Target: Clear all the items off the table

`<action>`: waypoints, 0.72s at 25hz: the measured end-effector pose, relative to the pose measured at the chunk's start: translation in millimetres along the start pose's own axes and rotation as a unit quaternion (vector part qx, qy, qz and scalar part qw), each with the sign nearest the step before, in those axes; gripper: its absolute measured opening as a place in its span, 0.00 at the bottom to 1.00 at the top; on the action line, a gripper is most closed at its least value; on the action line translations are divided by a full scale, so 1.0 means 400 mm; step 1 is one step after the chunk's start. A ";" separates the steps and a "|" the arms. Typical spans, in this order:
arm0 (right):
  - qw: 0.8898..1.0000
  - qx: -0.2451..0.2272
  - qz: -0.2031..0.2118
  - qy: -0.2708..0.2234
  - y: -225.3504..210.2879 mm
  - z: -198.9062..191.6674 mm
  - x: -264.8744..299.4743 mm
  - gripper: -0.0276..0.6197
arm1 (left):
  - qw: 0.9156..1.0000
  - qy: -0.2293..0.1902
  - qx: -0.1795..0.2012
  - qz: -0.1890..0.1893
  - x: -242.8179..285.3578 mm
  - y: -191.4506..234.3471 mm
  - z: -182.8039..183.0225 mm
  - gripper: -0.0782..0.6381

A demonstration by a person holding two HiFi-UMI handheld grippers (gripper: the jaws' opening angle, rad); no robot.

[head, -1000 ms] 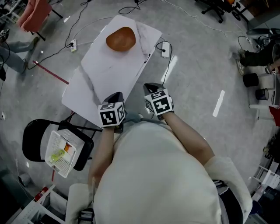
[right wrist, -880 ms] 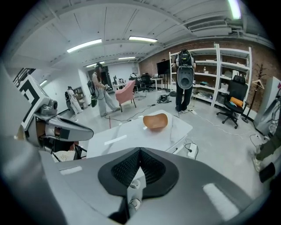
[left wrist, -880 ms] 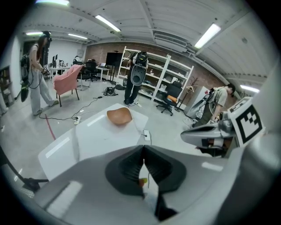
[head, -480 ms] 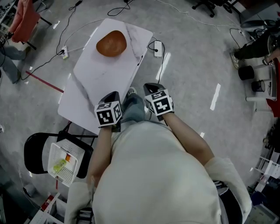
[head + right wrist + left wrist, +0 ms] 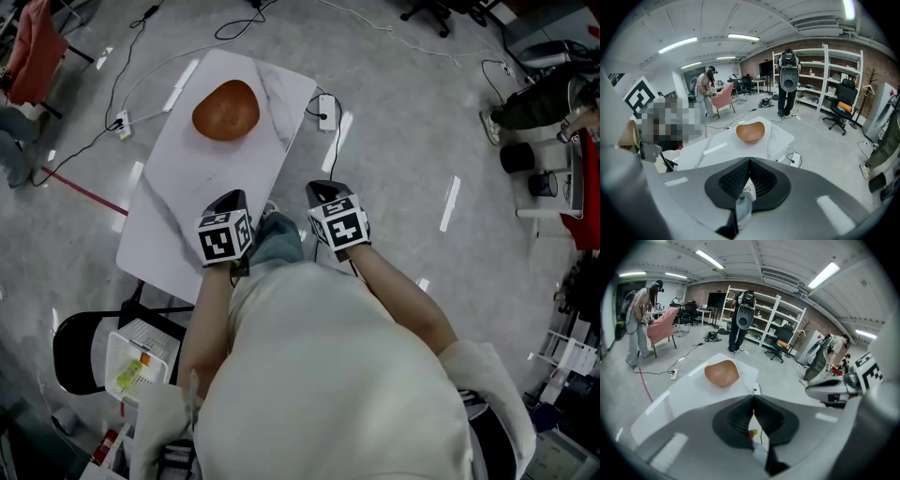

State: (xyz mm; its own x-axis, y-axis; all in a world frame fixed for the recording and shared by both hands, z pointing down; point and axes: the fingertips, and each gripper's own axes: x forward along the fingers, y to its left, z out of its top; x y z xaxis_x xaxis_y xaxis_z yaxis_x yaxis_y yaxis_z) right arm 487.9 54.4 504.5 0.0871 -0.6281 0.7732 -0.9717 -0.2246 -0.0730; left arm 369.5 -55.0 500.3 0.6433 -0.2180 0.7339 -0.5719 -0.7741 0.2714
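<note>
- Brown bowl [image 5: 226,110] sits alone at the far end of the white surface [image 5: 178,220] in the head view. The left gripper [image 5: 232,197] hangs over the near edge, the right gripper [image 5: 322,188] beside it over the floor.
- Left gripper view: its 2 jaws are pressed together, holding nothing, with the bowl well ahead.
- Right gripper view: jaws fully closed and empty, bowl well ahead.

Bowl [image 5: 226,110] on the far end of the table [image 5: 178,206], ahead of both jaw pairs. Left gripper [image 5: 231,199] over the table's right edge. Right gripper [image 5: 322,187] to its right, over the floor [image 5: 403,169]. Power strip [image 5: 325,111] on the floor ahead of the right jaws. Basket [image 5: 131,361] on a chair [image 5: 70,347] behind and left of the left jaws, holding what may be small items.
</note>
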 end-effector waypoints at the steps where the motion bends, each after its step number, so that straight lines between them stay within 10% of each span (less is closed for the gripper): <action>1: 1.000 0.001 0.000 0.001 -0.009 0.012 0.009 0.04 | 1.000 0.002 0.004 -0.001 0.011 0.002 0.013 0.12; 18: 0.999 -0.022 0.023 0.016 -0.063 0.213 0.181 0.04 | 1.000 0.020 0.002 0.002 0.171 0.076 0.189 0.12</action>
State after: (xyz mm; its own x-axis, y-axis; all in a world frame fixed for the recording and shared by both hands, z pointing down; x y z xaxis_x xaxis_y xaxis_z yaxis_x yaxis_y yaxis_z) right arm 537.3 -48.8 508.5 0.0367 -0.6133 0.7890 -0.9833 -0.1632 -0.0811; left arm 434.4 -138.4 511.7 0.6200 -0.1968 0.7595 -0.5727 -0.7753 0.2665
